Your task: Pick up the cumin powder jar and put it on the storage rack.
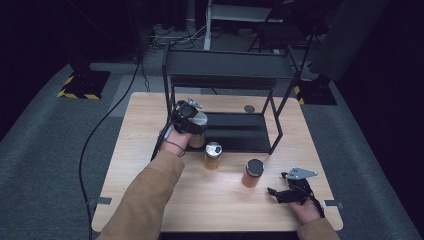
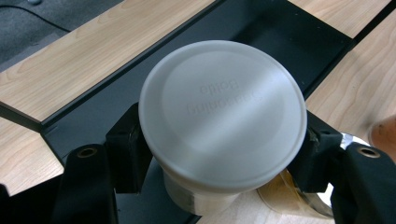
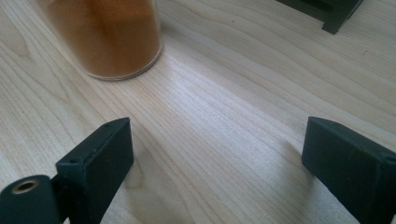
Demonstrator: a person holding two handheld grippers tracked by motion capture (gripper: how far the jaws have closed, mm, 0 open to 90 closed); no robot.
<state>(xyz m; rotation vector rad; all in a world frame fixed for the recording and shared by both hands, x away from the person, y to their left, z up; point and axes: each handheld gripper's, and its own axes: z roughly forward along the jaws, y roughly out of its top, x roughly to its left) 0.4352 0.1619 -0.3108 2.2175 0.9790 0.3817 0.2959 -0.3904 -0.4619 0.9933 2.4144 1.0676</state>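
My left gripper point(image 1: 194, 125) is shut on a jar with a pale grey lid point(image 1: 199, 119), at the front left of the black rack's lower shelf point(image 1: 240, 132). In the left gripper view both pads press the jar point(image 2: 222, 112) just under its lid, above the shelf's edge point(image 2: 261, 28); whether it rests there I cannot tell. A silver-lidded jar of orange powder point(image 1: 213, 156) and a black-lidded one point(image 1: 253, 172) stand on the wooden table. My right gripper point(image 1: 276, 193) lies open at the front right; the open jaws point(image 3: 215, 158) hold nothing, with an orange jar point(image 3: 107, 37) ahead.
The two-tier black rack point(image 1: 227, 67) stands at the back of the table point(image 1: 150, 115). A small dark disc point(image 1: 249, 108) lies behind its lower shelf. Beside the held jar the silver-lidded jar point(image 2: 303, 196) stands close. Grey floor with cables surrounds the table.
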